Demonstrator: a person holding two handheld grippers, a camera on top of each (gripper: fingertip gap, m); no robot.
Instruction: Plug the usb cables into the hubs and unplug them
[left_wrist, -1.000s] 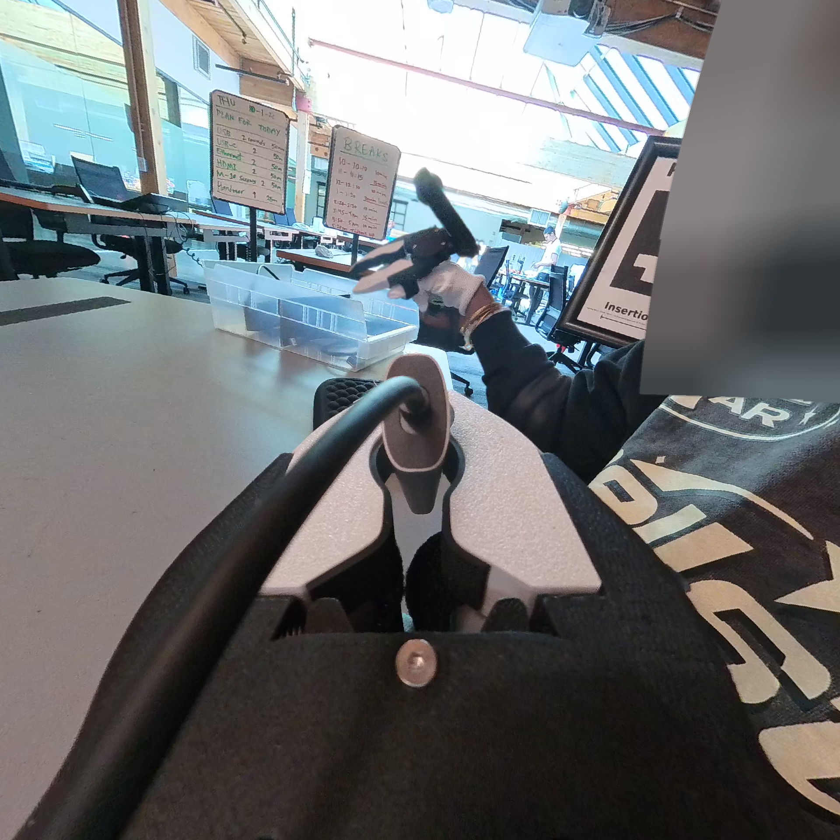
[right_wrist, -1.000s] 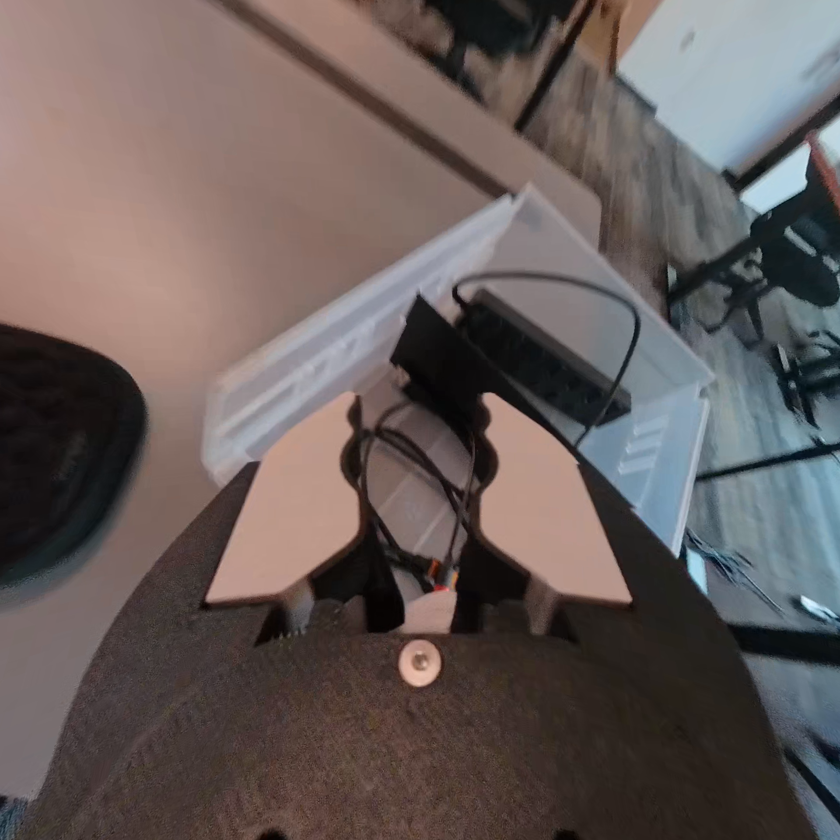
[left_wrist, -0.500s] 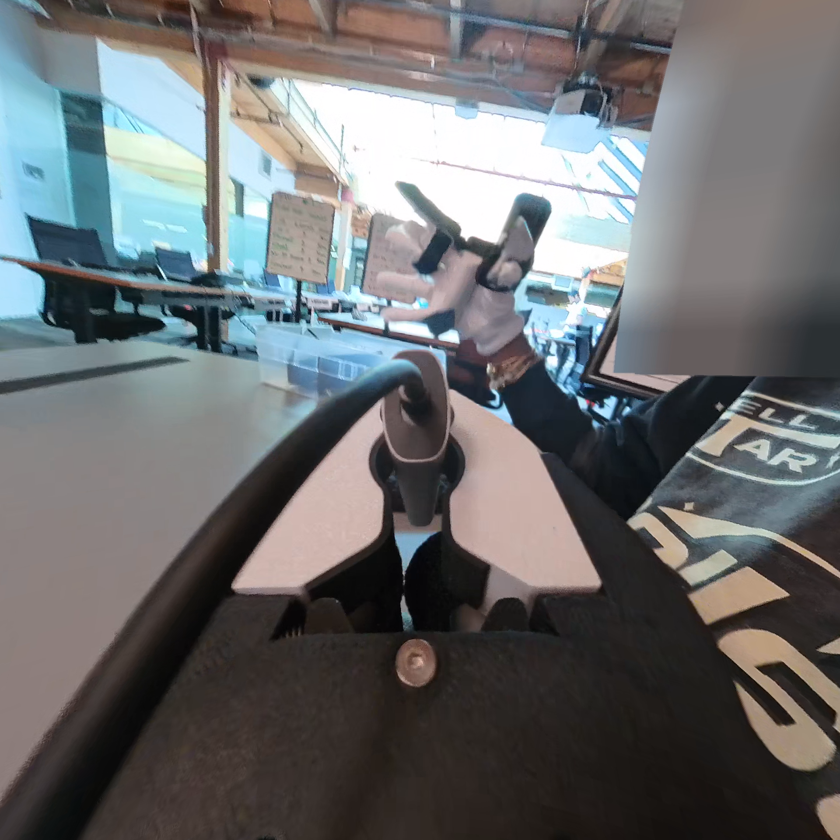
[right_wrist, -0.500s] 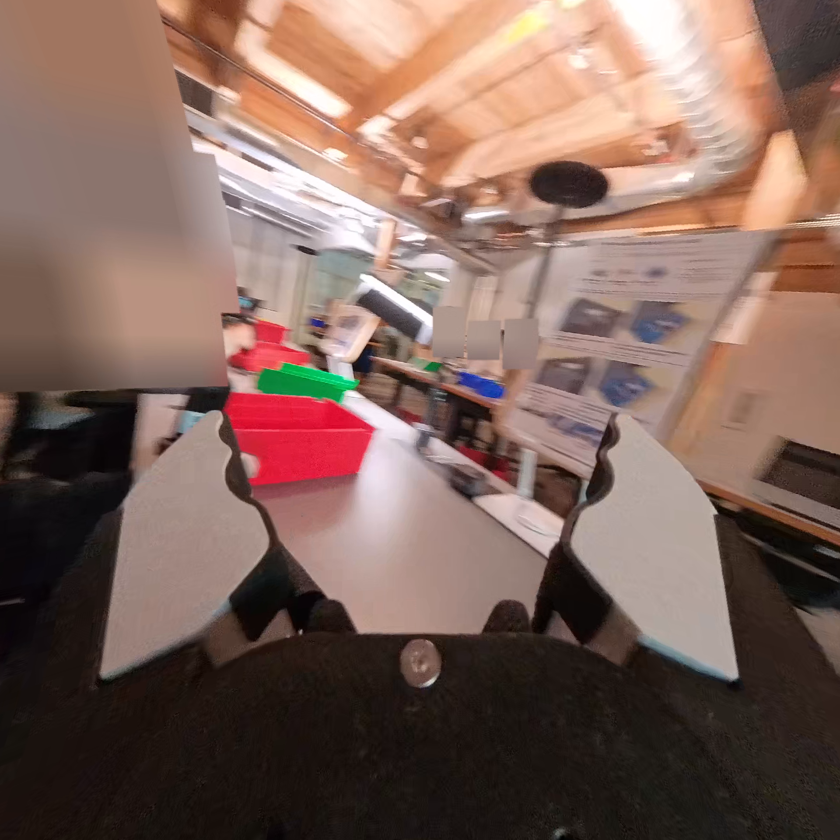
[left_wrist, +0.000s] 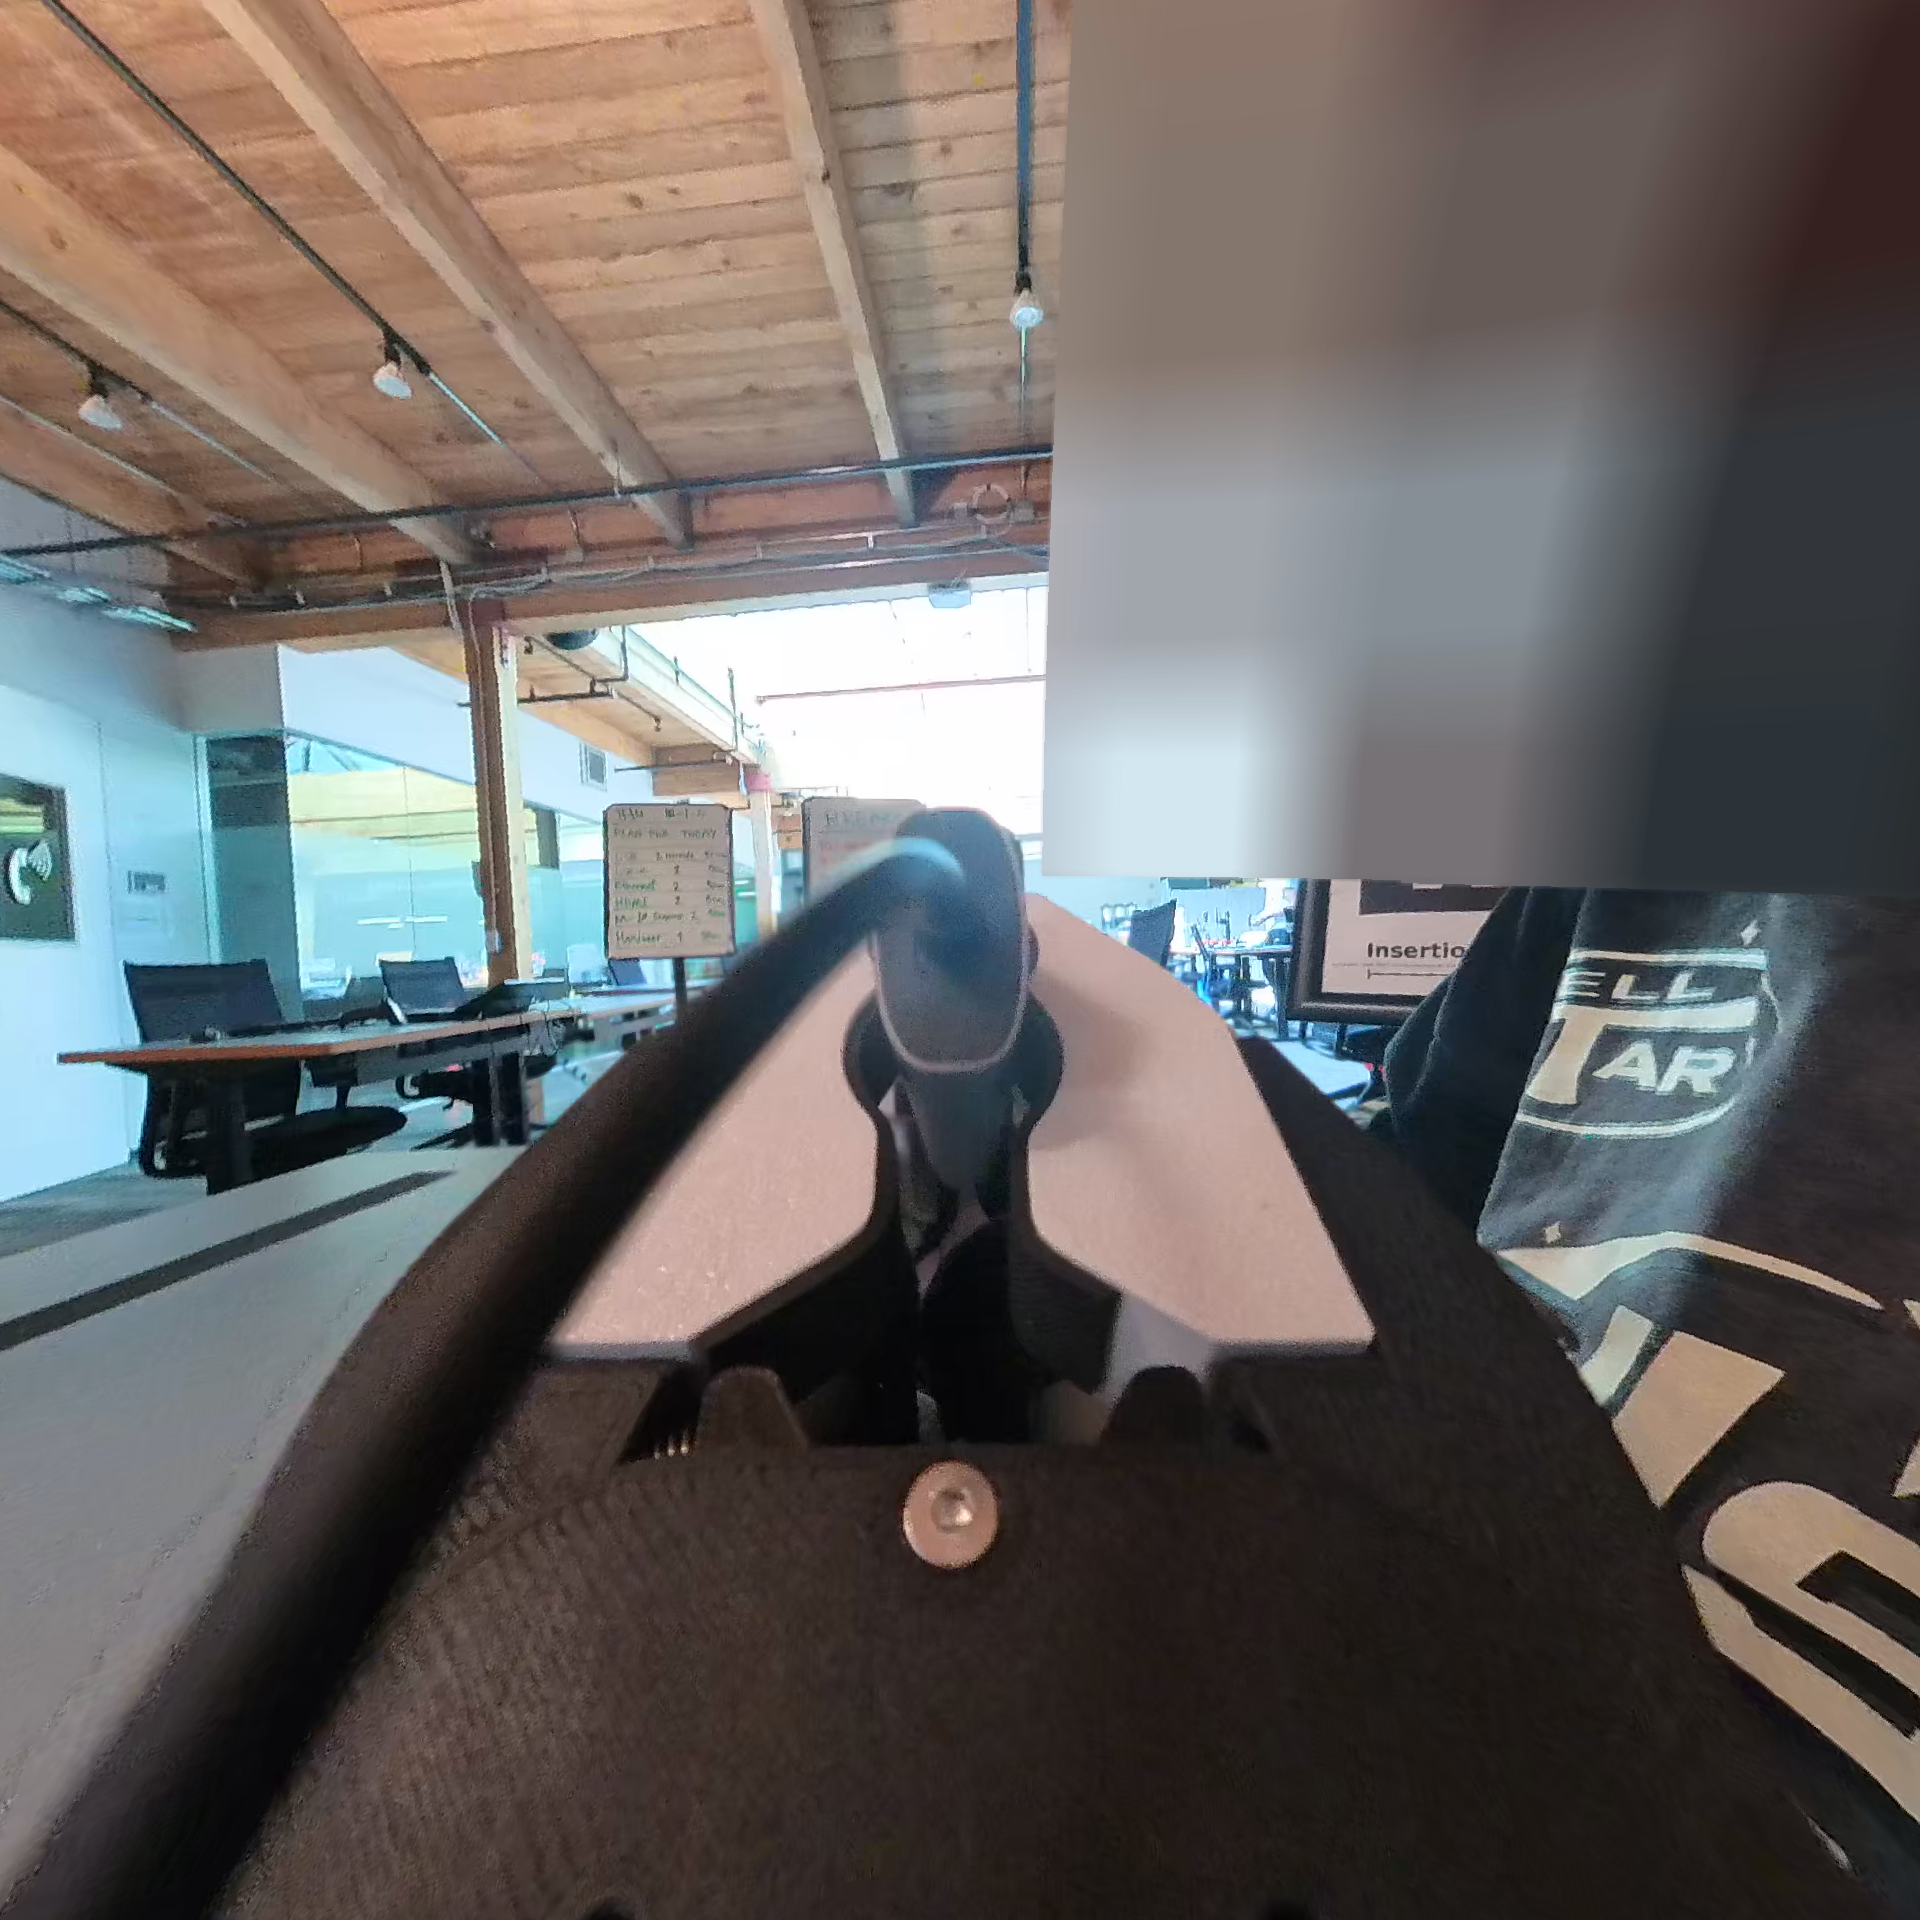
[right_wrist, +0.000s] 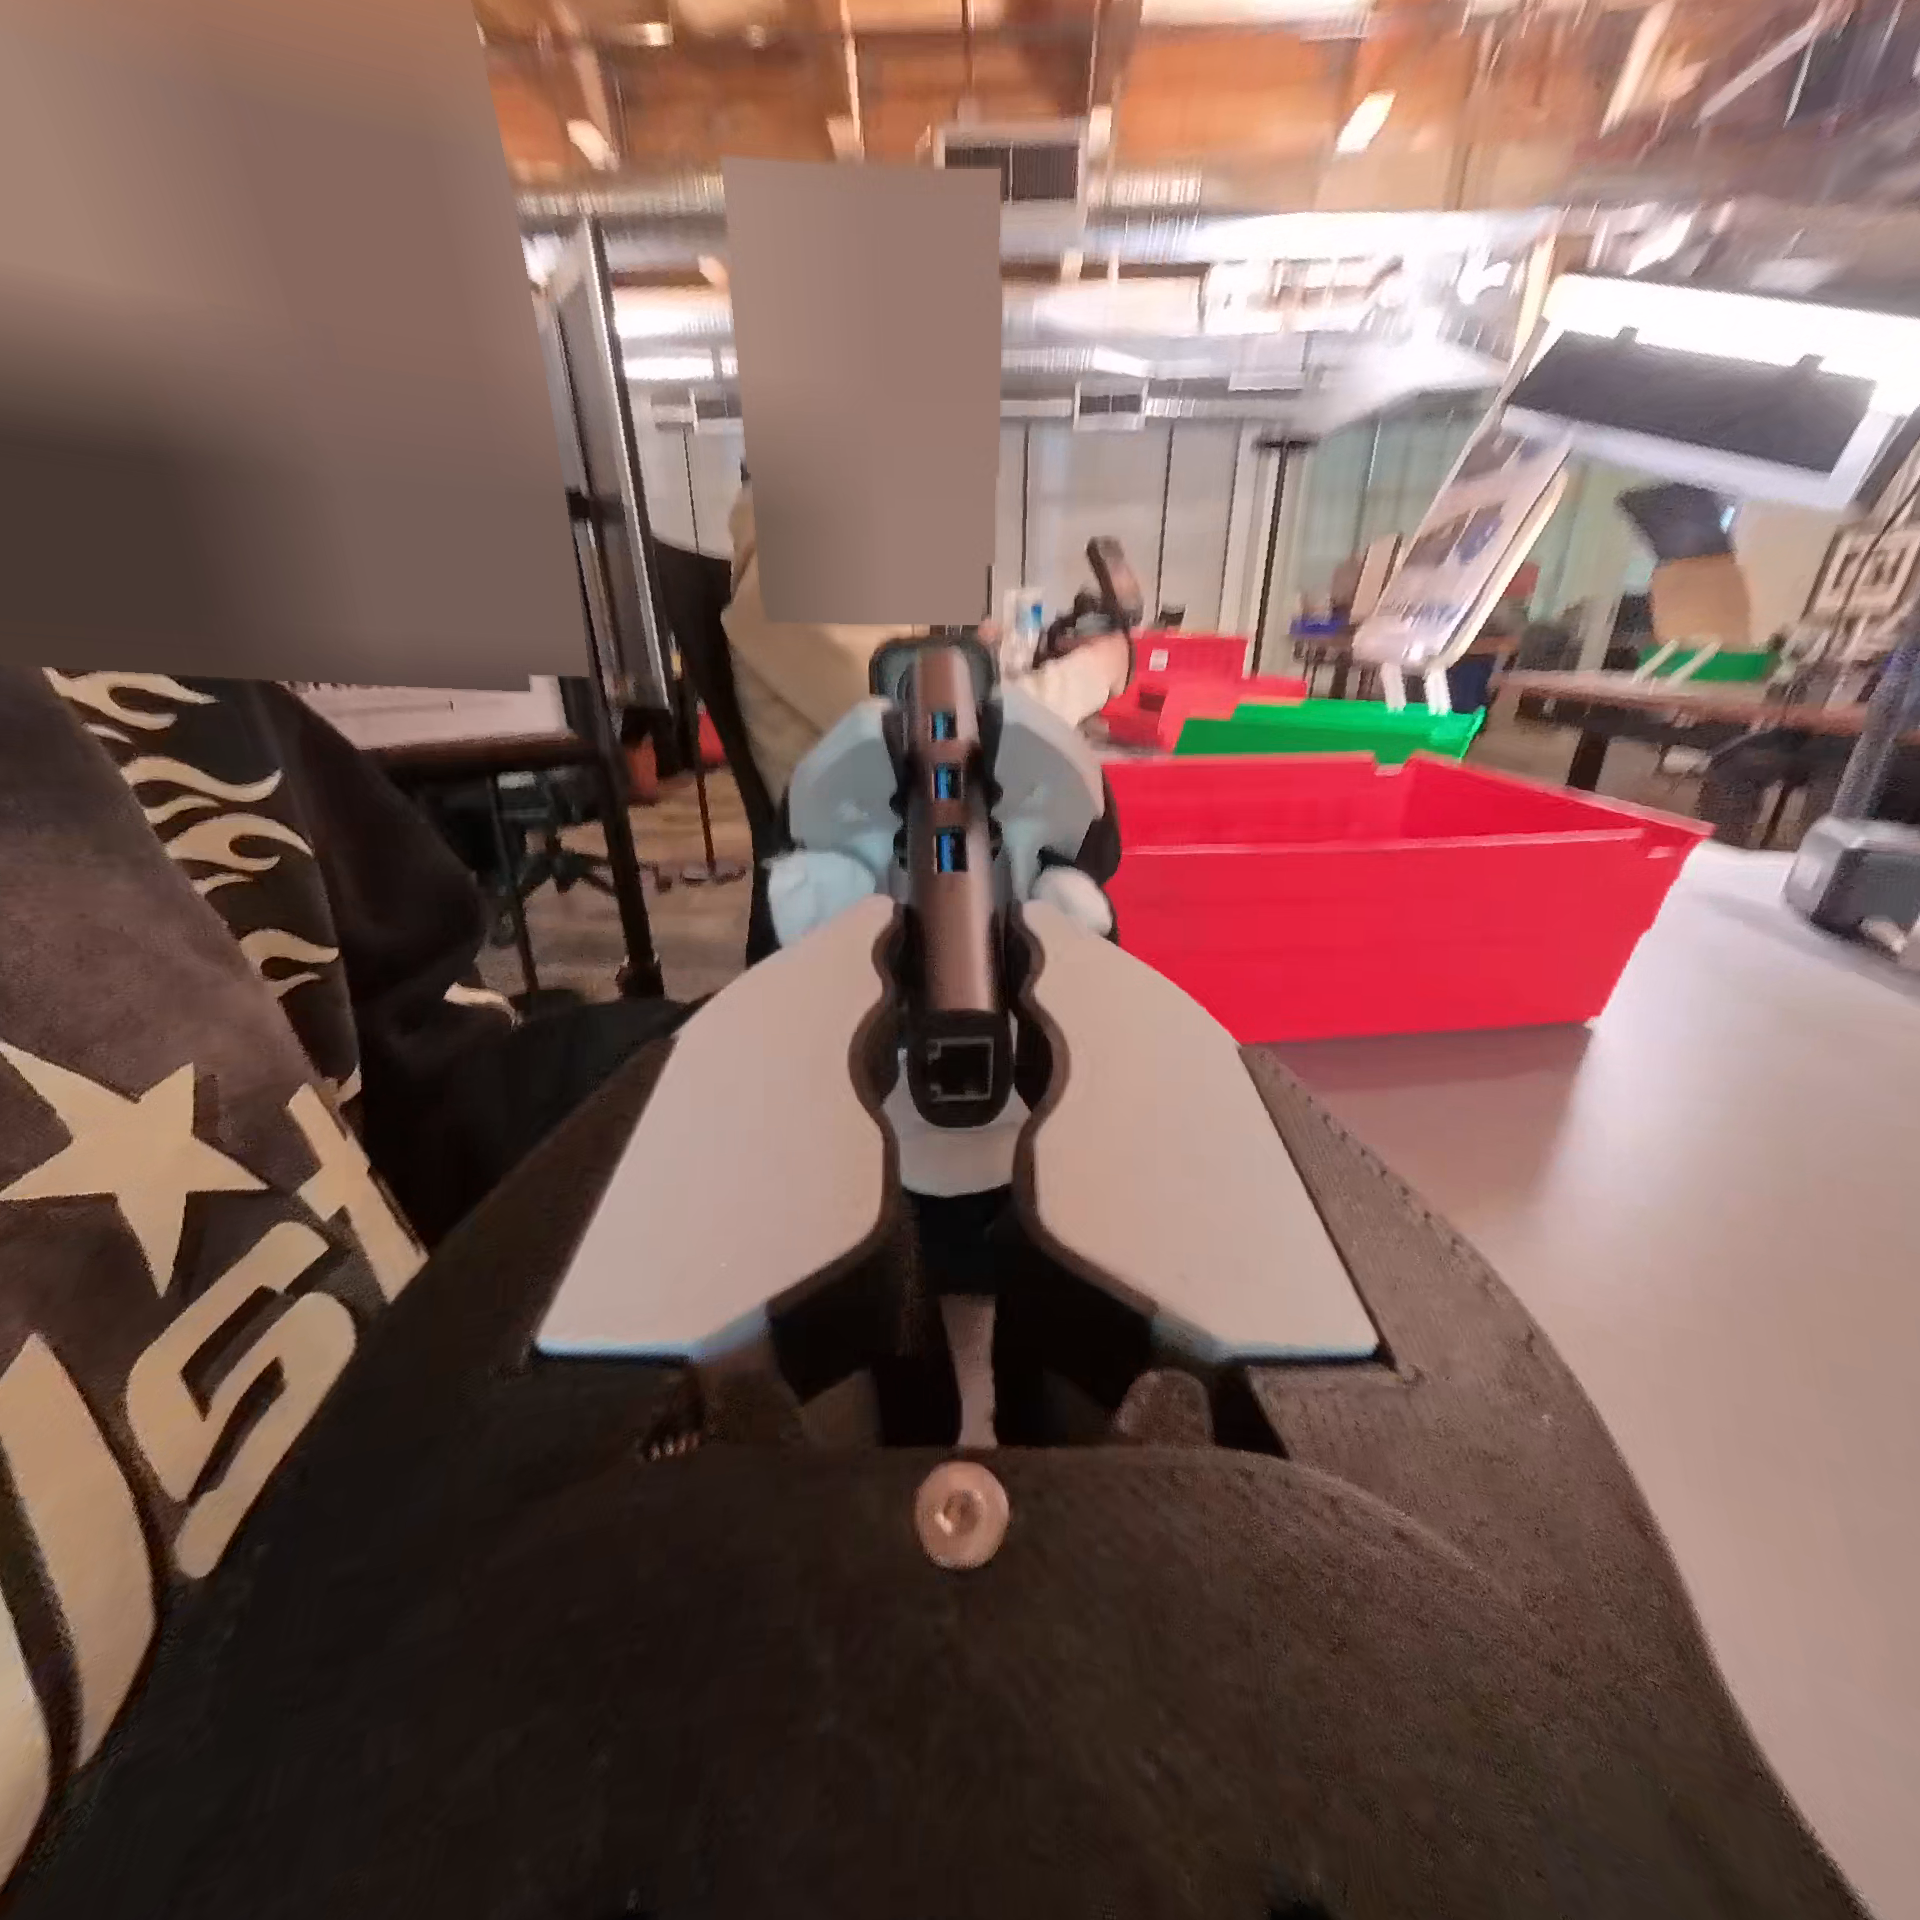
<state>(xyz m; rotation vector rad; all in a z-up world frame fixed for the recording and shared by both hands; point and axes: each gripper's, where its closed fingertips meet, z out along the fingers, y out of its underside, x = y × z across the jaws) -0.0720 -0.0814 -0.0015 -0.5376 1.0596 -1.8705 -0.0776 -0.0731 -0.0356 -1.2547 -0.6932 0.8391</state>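
In the left wrist view my left gripper (left_wrist: 951, 935) is shut on the grey end of a usb hub (left_wrist: 948, 997), held up off the table. A thick black cable (left_wrist: 727, 1003) leaves that end and curves down to the left. In the right wrist view my right gripper (right_wrist: 951, 920) is shut on the other end of the same dark hub (right_wrist: 948, 966). A square network socket faces the camera and three blue usb ports (right_wrist: 943, 784) run along the top. The left gripper (right_wrist: 940, 727) shows beyond, holding the far end. No loose usb plug is in view.
A grey table (right_wrist: 1662, 1247) carries a red bin (right_wrist: 1351, 904), with a green bin (right_wrist: 1330, 727) behind it and a dark device (right_wrist: 1849, 883) at the right edge. The person's dark printed sweatshirt (left_wrist: 1662, 1143) is close on the right. Whiteboards (left_wrist: 668, 883) and desks stand far off. My left and right fingertips are right by each other.
My right gripper was wide open and pointing across the room; now it is shut on the hub. My left gripper has tilted up, and the clear box and the raised gloved hand have left its view.
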